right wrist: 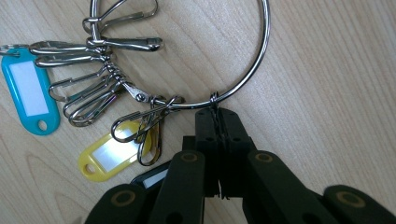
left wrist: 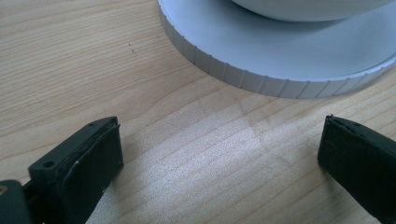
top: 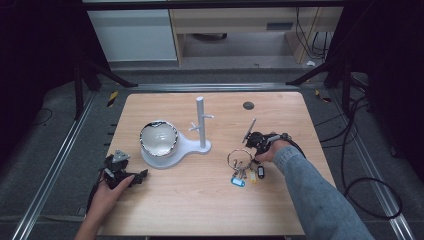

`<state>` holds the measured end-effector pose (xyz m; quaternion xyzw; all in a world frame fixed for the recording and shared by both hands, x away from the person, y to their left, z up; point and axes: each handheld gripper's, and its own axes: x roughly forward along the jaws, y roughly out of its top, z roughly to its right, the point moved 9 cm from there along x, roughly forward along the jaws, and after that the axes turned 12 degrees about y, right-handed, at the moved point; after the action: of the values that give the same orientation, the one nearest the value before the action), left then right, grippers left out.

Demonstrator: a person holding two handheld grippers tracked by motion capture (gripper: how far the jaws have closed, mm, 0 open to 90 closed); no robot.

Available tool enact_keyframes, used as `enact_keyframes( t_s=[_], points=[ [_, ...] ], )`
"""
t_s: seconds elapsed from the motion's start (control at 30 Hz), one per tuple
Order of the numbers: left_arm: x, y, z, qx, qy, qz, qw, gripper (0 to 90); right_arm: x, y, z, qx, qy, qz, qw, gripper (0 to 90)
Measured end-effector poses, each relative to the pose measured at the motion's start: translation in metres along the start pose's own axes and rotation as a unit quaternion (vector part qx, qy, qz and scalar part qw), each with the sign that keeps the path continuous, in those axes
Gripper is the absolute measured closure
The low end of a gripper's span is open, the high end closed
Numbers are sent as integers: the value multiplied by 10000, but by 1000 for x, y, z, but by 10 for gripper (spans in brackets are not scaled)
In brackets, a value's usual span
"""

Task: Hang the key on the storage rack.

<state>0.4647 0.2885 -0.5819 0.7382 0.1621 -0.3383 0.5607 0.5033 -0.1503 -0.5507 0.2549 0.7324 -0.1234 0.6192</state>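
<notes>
A large metal key ring [right wrist: 265,42] lies on the wooden table with several snap clips and a blue tag [right wrist: 28,95], a yellow tag [right wrist: 105,158] and a black tag on it. My right gripper [right wrist: 217,111] is shut on the ring's wire at its near edge. From above, the key ring [top: 239,151] lies right of centre, with the right gripper [top: 251,150] at its right side. My left gripper [top: 136,170] rests at the table's left front, open, nothing between its jaws [left wrist: 219,140]. Just ahead of it is the white stand's round base [left wrist: 280,56].
The white stand [top: 192,146] has an upright post with pegs [top: 201,120] and a white bowl [top: 159,139] on its round end. A dark round cap [top: 248,105] sits in the tabletop at the back. Cables lie on the floor to the right.
</notes>
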Motion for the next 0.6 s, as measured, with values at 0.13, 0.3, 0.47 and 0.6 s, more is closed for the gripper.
enact_keyframes(
  t_s=[0.13, 0.3, 0.47, 0.6],
  points=[
    [0, 0, 0, -2, 0, 0, 10000, 0, 0, 0, 0, 52, 22, -20, 10000, 887],
    [0, 0, 0, -4, -1, 0, 10000, 0, -7, 2, 0, 51, 36, 79, 9999, 888],
    [0, 0, 0, -1, 0, 0, 10000, 0, -19, 3, -3, 11, 38, 159, 9999, 889],
    [0, 0, 0, -2, -1, 0, 10000, 0, -33, 7, -7, -65, 27, 301, 9995, 890]
  ],
)
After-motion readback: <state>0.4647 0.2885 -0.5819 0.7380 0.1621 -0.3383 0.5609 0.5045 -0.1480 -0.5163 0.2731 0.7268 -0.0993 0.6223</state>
